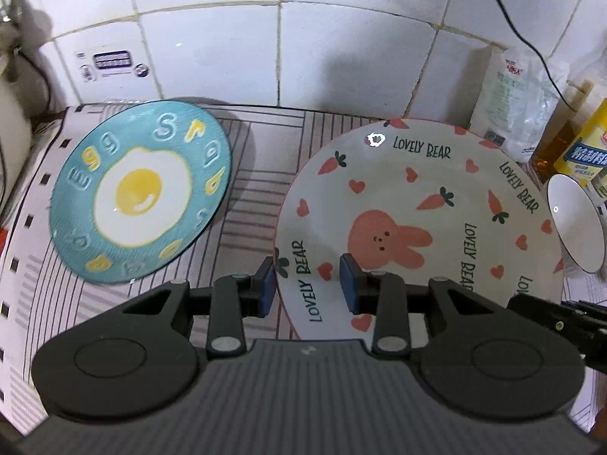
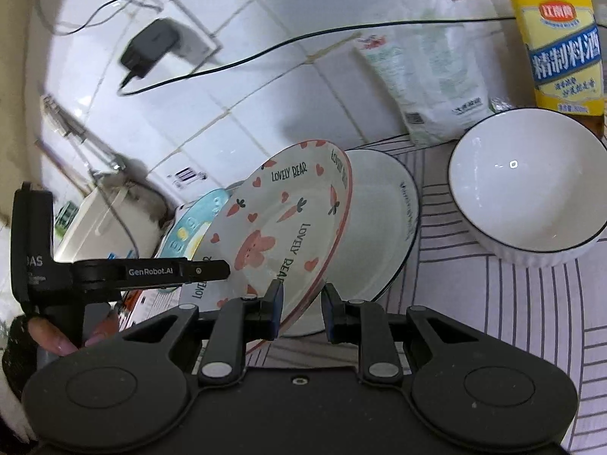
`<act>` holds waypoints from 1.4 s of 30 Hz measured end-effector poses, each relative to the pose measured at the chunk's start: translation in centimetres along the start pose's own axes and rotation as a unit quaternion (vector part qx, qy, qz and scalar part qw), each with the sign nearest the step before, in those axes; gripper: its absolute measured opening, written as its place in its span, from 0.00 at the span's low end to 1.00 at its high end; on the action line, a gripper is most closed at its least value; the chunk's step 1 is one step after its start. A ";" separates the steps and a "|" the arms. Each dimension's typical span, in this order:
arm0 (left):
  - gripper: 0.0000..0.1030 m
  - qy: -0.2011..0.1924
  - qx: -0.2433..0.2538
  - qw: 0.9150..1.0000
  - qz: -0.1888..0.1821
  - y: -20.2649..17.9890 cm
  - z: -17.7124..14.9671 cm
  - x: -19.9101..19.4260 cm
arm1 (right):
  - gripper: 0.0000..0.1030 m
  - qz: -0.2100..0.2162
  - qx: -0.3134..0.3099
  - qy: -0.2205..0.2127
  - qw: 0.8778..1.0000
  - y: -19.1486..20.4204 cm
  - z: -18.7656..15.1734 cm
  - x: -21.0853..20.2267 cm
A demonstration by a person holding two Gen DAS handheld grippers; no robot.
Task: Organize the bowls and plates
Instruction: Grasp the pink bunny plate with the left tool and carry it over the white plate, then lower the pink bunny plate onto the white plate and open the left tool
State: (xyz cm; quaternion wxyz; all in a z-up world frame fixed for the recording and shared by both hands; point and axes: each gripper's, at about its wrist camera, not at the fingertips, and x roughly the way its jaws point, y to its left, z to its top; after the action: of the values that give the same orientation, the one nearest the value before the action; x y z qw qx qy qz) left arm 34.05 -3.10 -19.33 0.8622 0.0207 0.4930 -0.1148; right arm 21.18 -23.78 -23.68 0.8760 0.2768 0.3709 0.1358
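Note:
A white "Lovely Bear" plate (image 1: 409, 197) (image 2: 280, 220) with a pink rabbit, carrots and hearts is held tilted above the striped cloth. My left gripper (image 1: 307, 288) is shut on its near rim, one pad outside and one inside. My right gripper (image 2: 303, 309) is shut on the opposite rim. In the right wrist view the left gripper's finger (image 2: 212, 269) lies on the plate's face. A blue fried-egg plate (image 1: 140, 189) (image 2: 193, 227) lies flat to the left. A white plate with a dark rim (image 2: 383, 223) sits behind the bear plate. A white ribbed bowl (image 2: 527, 185) (image 1: 576, 227) stands at the right.
The striped cloth (image 2: 493, 303) covers the counter, with a tiled wall (image 1: 212, 49) close behind. A yellow-labelled bottle (image 2: 557, 38) and a white bag (image 2: 428, 72) stand behind the bowl. A charger (image 2: 151, 45) with a black cable hangs on the wall. A white appliance (image 2: 95, 220) sits far left.

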 end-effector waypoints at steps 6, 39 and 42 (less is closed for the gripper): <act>0.32 0.024 0.012 1.000 -0.017 -0.4 1.4 1.4 | 0.25 -0.013 0.023 -0.007 1.000 -0.8 0.8 0.4; 0.32 0.090 0.002 0.996 0.014 -1.7 1.7 3.6 | 0.34 -0.273 -0.090 0.107 0.952 5.4 3.5 5.2; 0.32 0.091 -0.005 0.996 0.018 -1.8 1.8 3.7 | 0.35 -0.289 -0.100 0.105 0.946 5.1 3.3 5.7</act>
State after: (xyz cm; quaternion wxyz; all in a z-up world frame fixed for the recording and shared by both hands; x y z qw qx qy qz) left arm 36.99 -5.77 -21.48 0.8161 0.0360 0.5691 -0.0942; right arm 27.35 -18.35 -22.08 0.8567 0.0528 0.5098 -0.0584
